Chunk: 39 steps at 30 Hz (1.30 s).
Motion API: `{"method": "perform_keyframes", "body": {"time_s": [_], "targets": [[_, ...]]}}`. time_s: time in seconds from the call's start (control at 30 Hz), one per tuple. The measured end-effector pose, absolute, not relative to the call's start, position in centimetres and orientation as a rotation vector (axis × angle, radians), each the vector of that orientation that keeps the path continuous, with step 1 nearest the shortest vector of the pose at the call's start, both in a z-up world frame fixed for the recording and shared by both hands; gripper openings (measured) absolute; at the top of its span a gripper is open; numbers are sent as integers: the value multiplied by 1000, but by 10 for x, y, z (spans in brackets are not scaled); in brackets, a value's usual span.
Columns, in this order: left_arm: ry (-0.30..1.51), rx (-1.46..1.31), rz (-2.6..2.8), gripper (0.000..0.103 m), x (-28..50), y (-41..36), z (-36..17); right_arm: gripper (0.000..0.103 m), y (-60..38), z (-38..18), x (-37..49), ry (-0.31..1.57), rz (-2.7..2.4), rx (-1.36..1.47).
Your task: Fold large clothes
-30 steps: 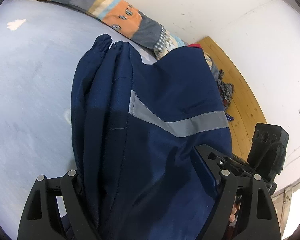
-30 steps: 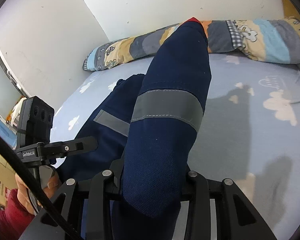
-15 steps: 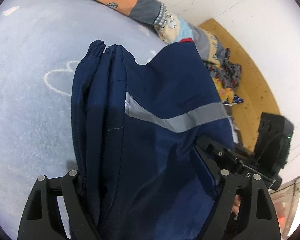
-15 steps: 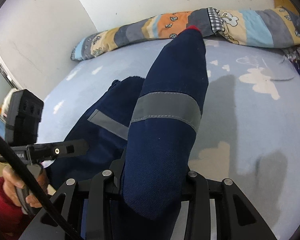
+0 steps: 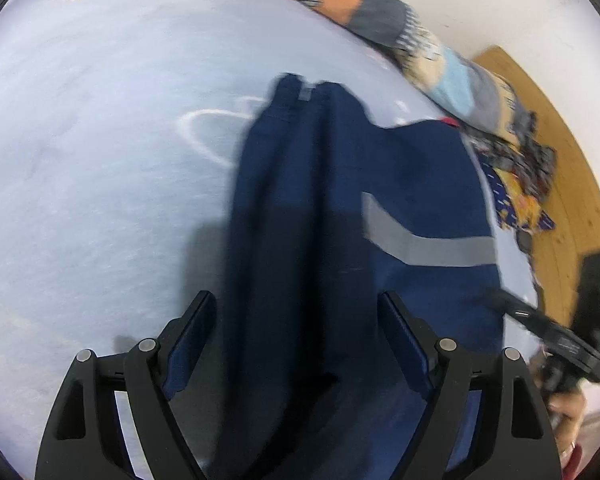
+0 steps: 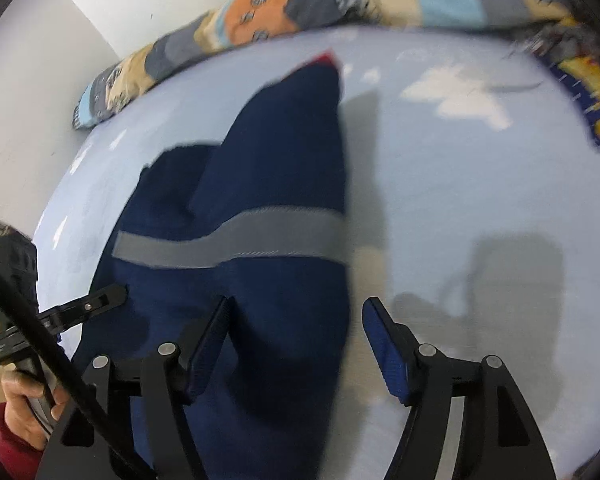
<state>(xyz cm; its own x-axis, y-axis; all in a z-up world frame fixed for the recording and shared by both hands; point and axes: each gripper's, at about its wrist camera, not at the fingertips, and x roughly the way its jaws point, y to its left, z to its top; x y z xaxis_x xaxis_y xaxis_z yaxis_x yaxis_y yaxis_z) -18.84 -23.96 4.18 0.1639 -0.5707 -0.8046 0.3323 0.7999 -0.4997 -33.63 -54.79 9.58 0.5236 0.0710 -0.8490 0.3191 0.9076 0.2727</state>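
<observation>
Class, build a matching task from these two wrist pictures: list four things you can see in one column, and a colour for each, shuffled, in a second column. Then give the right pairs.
Things:
1. garment
2. band across the garment
3. bedsheet
4. headboard

Colours:
A. pale blue with white clouds
B. light wood
C. navy blue
D. grey

Pairs: 1-C, 2-D, 3-A, 4-B
</observation>
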Motion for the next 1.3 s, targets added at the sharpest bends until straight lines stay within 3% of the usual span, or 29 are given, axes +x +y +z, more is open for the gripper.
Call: {"method": "perform_keyframes", "body": {"time_s": [0.13,0.2,0.37,0.5,0.6,0.7,0.77,0.9,1.03,1.3], "targets": [[1177,-234,-567,82,-204,-220,53,70,-527,137,-367,927,-119,323],[1098,-195,-524,82,-221,-215,65,56,-509,150,-377,913,-56,291],[891,-61,-465,82,-281,-204,93,38,-461,146,-409,942,65,301],[818,63,-508,82,-323,-221,88,37,-440,119,-418,1028,65,291],[912,207,-517,83,-319,-242,50,37,-435,92,-412,1114,27,309],[1001,87,-514,90,-299,-229,47,36,-441,87,-402,1134,45,384],[967,80,-482,84,-297,-223,62,37,-449,98,-399,1095,90,449],[844,64,-511,84,-279,-235,114,37,-479,139,-383,919,29,475],[835,150,-551,86,-231,-287,129,37,-516,155,-326,853,-94,461],[1110,195,-528,86,-166,-338,56,39,-568,86,-235,973,-155,628]]}}
